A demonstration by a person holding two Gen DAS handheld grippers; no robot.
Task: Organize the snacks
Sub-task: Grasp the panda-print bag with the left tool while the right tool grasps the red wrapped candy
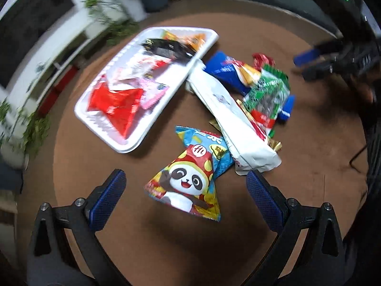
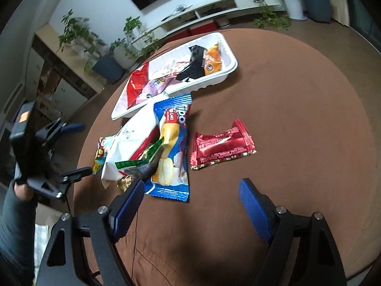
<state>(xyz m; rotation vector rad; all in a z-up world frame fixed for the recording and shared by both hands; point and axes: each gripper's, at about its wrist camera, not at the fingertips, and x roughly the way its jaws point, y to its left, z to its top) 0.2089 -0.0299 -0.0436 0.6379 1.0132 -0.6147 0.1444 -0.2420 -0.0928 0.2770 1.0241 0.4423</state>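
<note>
A white foam tray (image 1: 119,140) (image 2: 228,76) on the round brown table holds red, pink, black and orange snack packs. Beside it lies a loose pile: a panda-print bag (image 1: 190,178), a long white bag (image 1: 228,112) (image 2: 133,133), a blue cake pack (image 2: 173,143) (image 1: 223,71) and a green pack (image 1: 269,95). A red wrapper (image 2: 221,145) lies apart. My left gripper (image 1: 188,193) is open, its blue pads on either side of the panda bag and above it. My right gripper (image 2: 190,197) is open over bare table, just short of the blue pack and the red wrapper.
The table's rim (image 2: 357,47) curves close on all sides. Potted plants (image 2: 133,35) and a white low shelf (image 2: 214,7) stand beyond the tray. A sleeved hand (image 2: 16,190) carries the left gripper at the table's left side in the right wrist view.
</note>
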